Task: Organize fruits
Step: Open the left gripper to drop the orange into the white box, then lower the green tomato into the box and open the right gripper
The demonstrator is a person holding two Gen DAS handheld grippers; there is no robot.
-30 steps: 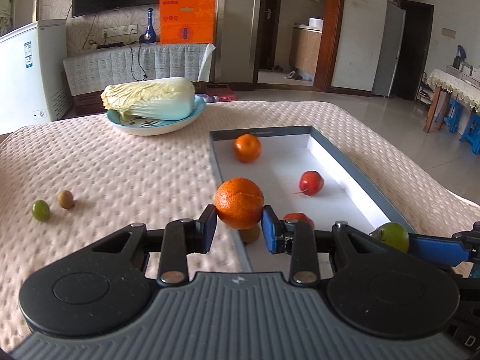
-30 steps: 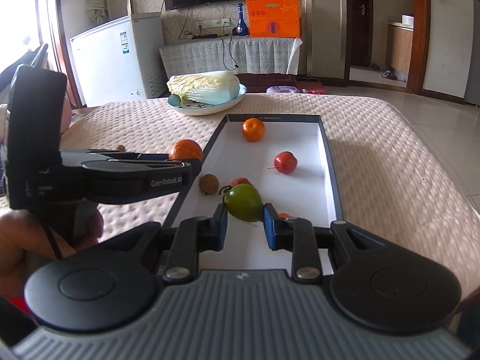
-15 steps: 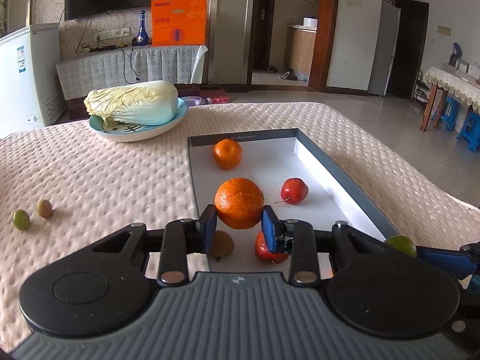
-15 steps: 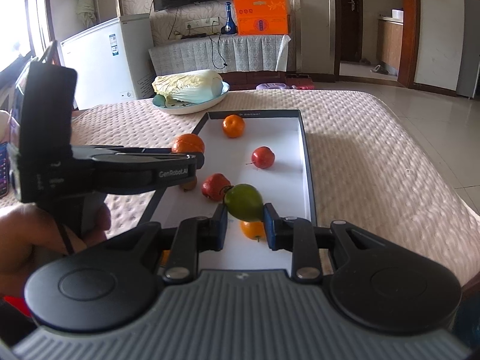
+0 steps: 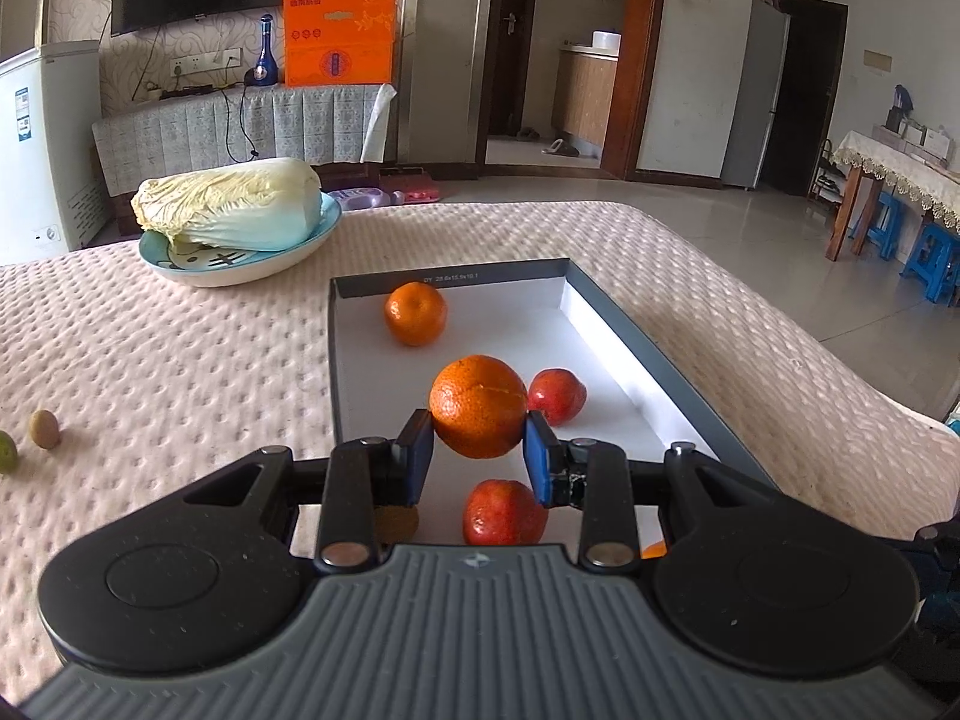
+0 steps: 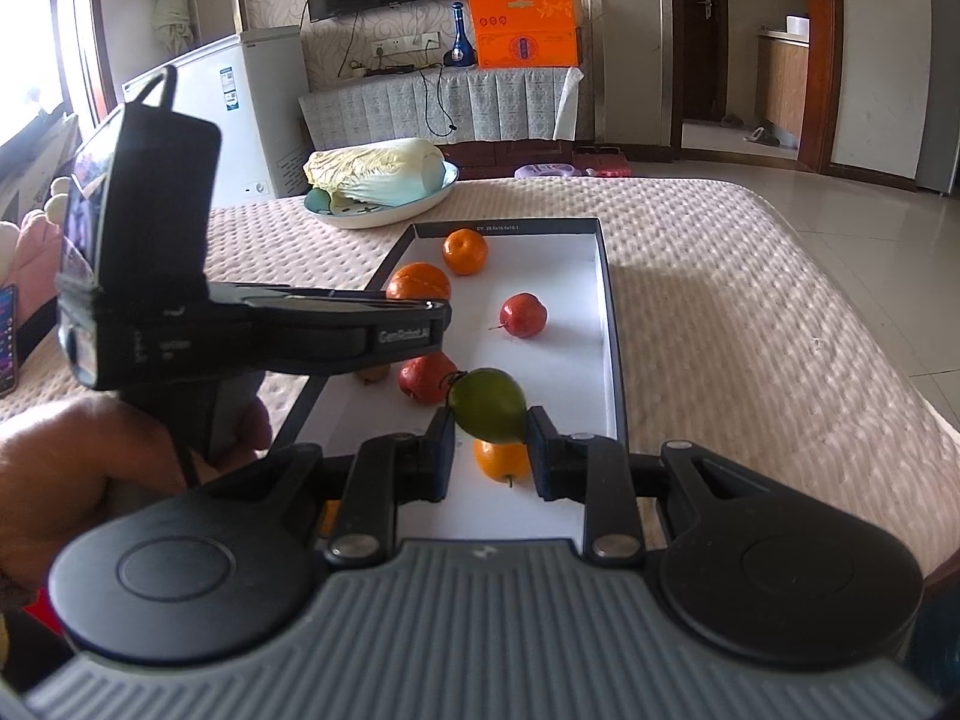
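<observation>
We pinch big orange in left tongs, up over box. We pinch green fruit in right tongs, over box too. In box we see small orange, two red fruits, brown fruit. Two little fruits sit on bumpy cloth, well apart from box. Cabbage lies on plate.

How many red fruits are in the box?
2. One red fruit lies mid-tray toward the far right wall of the tray; the other red fruit lies nearer, beside the held green fruit. More may hide behind the grippers.
</observation>
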